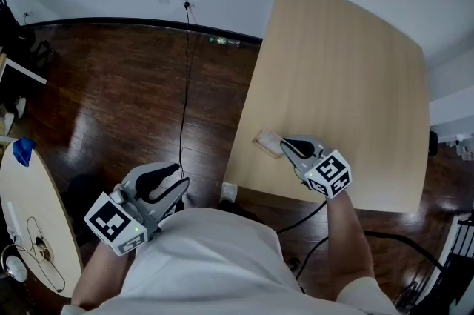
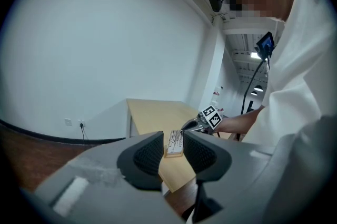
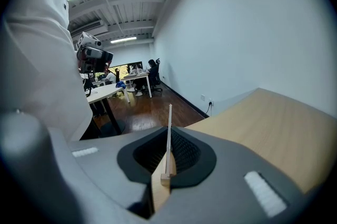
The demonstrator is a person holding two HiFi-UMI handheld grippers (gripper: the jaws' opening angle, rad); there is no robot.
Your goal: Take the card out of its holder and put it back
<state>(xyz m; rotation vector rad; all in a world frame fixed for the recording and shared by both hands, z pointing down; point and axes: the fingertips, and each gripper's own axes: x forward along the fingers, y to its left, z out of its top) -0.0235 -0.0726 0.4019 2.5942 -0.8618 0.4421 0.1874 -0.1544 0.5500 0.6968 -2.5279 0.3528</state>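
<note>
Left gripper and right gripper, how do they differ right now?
The left gripper has its jaws apart and empty; the right gripper has its jaws shut on the card. The left gripper hangs beside the table; the right gripper is over the table. Both carry a marker cube.

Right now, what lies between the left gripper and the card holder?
Nothing but bare table top and open air: the left gripper, jaws open, sees the card holder straight ahead in its own view.

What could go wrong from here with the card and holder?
The right gripper has its jaws shut on the card while the left gripper hangs off the table, so nothing steadies the holder; it may lift with the card. The holder sits near the table edge and could slide off.
</note>
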